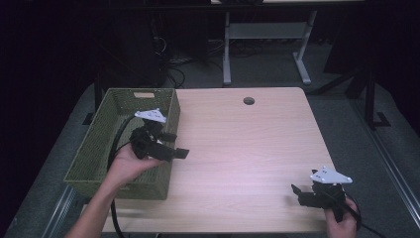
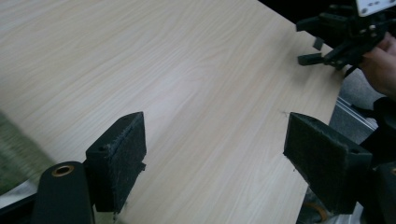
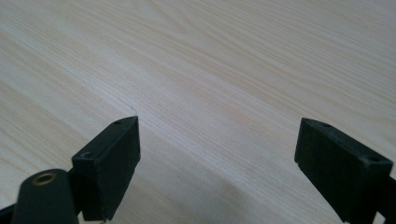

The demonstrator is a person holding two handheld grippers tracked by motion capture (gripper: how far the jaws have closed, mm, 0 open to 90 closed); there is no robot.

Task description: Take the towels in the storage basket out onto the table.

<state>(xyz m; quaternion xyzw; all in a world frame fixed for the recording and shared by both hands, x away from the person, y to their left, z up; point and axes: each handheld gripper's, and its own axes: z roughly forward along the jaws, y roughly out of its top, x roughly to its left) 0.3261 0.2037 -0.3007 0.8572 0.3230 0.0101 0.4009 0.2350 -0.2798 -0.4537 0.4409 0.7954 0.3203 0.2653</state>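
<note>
Both sets of my jaws are spread wide with nothing between them: the left gripper (image 1: 171,144) hangs over the right wall of the green woven basket (image 1: 99,144) at the table's left edge, jaws pointing right across the wood, while the right gripper (image 1: 302,193) sits low at the near right corner, jaws pointing left. In the left gripper view I can see the other one far off (image 2: 322,44) past my own pads (image 2: 122,154). Honestly, the risky bit is that basket: its right wall is right under my left hand (image 1: 130,163), so if I drop my wrist or the cable drags, I'd probably clip the rim and shove or tip it. It also hangs a bit off the near left side, I think. The table (image 1: 237,144) is pale wood grain with a cable hole (image 1: 248,100) at the far edge. Beyond it the room's dark: grey floor, desk legs (image 1: 227,54), loose cords.
</note>
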